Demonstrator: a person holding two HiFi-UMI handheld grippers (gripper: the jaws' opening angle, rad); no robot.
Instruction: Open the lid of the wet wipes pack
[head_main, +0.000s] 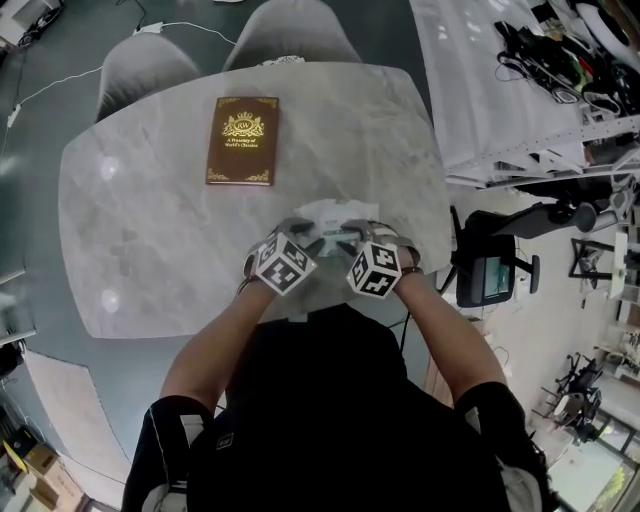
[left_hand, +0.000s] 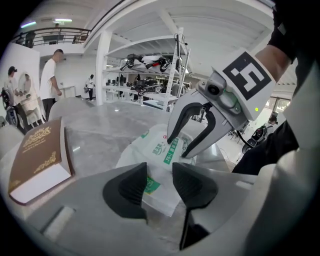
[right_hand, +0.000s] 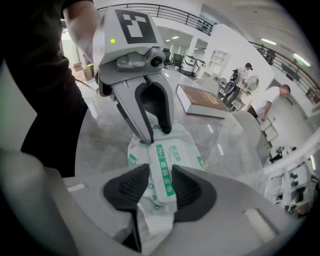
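As both jaws gape | left gripper (left_hand: 160, 186): wet wipes pack (left_hand: 149, 151) end between | right gripper (right_hand: 160, 187): lid (right_hand: 162, 167) between

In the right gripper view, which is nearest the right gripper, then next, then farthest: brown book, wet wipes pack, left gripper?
1. wet wipes pack, between the jaws of the right gripper.
2. left gripper, at the pack's far end.
3. brown book, farther back on the table, right side.
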